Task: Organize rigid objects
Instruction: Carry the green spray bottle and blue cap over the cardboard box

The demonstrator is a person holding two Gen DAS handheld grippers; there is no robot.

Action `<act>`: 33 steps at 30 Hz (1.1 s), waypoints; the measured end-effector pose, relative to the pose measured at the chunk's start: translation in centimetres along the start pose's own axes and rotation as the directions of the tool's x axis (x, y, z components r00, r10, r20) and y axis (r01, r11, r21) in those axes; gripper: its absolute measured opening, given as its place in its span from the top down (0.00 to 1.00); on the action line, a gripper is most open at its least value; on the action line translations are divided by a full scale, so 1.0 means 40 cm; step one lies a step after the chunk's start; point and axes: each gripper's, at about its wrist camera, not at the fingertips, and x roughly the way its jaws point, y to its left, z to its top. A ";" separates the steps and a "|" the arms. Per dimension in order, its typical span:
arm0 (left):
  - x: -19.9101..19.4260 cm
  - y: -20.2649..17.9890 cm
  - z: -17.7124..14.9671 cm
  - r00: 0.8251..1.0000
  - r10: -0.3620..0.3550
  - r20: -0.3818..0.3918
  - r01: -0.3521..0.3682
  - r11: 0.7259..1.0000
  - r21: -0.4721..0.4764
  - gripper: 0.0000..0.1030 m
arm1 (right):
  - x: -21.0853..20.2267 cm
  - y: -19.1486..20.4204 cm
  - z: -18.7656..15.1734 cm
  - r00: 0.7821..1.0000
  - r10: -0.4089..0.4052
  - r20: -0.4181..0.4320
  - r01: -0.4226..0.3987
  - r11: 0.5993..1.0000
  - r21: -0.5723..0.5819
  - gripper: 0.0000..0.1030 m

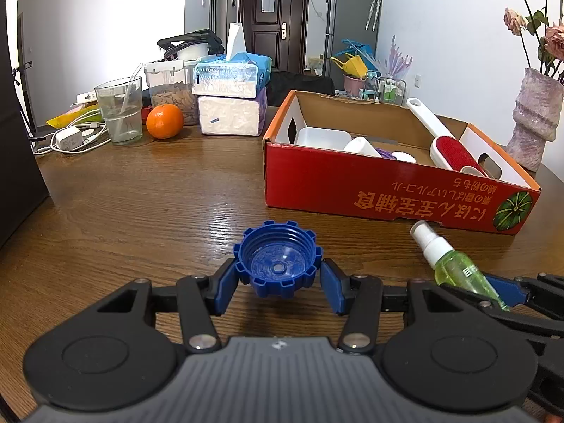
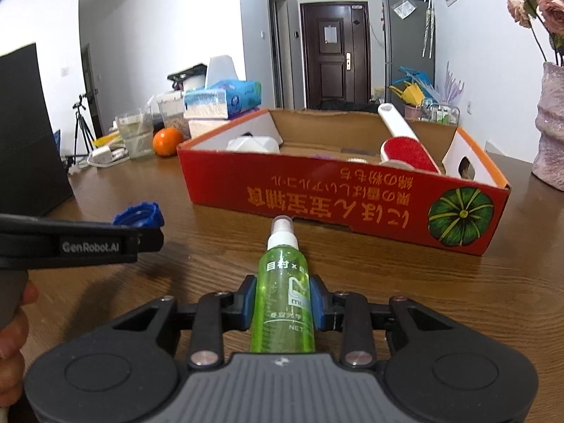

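My left gripper (image 1: pixel 278 280) is shut on a blue notched bottle cap (image 1: pixel 277 258), open side up, just above the wooden table (image 1: pixel 141 204). The cap also shows in the right wrist view (image 2: pixel 141 214), beside the left gripper's arm. My right gripper (image 2: pixel 282 299) is shut on a green spray bottle (image 2: pixel 282 292) with a white nozzle pointing forward toward the box. The bottle also shows at the right of the left wrist view (image 1: pixel 454 261). A red cardboard box (image 1: pixel 387 194) (image 2: pixel 335 197) stands ahead and holds a red lint brush (image 1: pixel 454 151) (image 2: pixel 405 148) and white containers (image 1: pixel 324 137).
At the back left stand a glass of water (image 1: pixel 121 109), an orange (image 1: pixel 165 121), tissue packs (image 1: pixel 231 98), a food container (image 1: pixel 169 88) and a charger with cable (image 1: pixel 70 139). A pink vase (image 1: pixel 535 120) with flowers stands at the right. A black object (image 2: pixel 31 134) is at the left.
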 end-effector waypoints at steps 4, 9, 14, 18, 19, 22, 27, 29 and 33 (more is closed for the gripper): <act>-0.005 0.000 0.007 1.000 -0.002 0.005 0.002 1.000 -0.001 0.49 | -0.014 -0.004 0.007 1.000 0.004 0.021 -0.005 1.000 0.007 0.70; -0.018 -0.020 0.023 1.000 -0.022 0.014 0.022 1.000 0.001 0.49 | -0.038 -0.016 0.026 0.999 0.005 0.051 -0.006 1.000 0.015 0.70; -0.042 -0.067 0.047 0.997 -0.058 0.048 0.057 0.998 0.025 0.49 | -0.070 -0.043 0.059 0.995 -0.011 0.099 0.008 1.000 0.024 0.70; -0.054 -0.103 0.082 0.994 -0.074 0.082 0.072 0.997 0.034 0.49 | -0.089 -0.074 0.089 0.991 -0.027 0.134 0.023 0.999 0.029 0.70; -0.054 -0.111 0.091 0.993 -0.079 0.089 0.076 0.997 0.033 0.49 | -0.093 -0.081 0.096 0.990 -0.031 0.141 0.027 0.999 0.030 0.70; -0.053 -0.135 0.117 0.991 -0.083 0.102 0.079 0.996 0.037 0.49 | -0.097 -0.104 0.118 0.985 -0.051 0.162 0.047 0.999 0.028 0.70; -0.046 -0.158 0.160 0.989 -0.086 0.123 0.083 0.996 0.033 0.49 | -0.099 -0.139 0.164 0.979 -0.067 0.192 0.061 0.997 0.038 0.70; -0.043 -0.165 0.178 0.987 -0.083 0.134 0.080 0.996 0.032 0.49 | -0.100 -0.149 0.181 0.976 -0.069 0.205 0.062 0.997 0.040 0.70; -0.032 -0.181 0.213 0.986 -0.071 0.154 0.067 0.997 0.035 0.49 | -0.096 -0.165 0.207 0.969 -0.077 0.234 0.070 0.997 0.040 0.70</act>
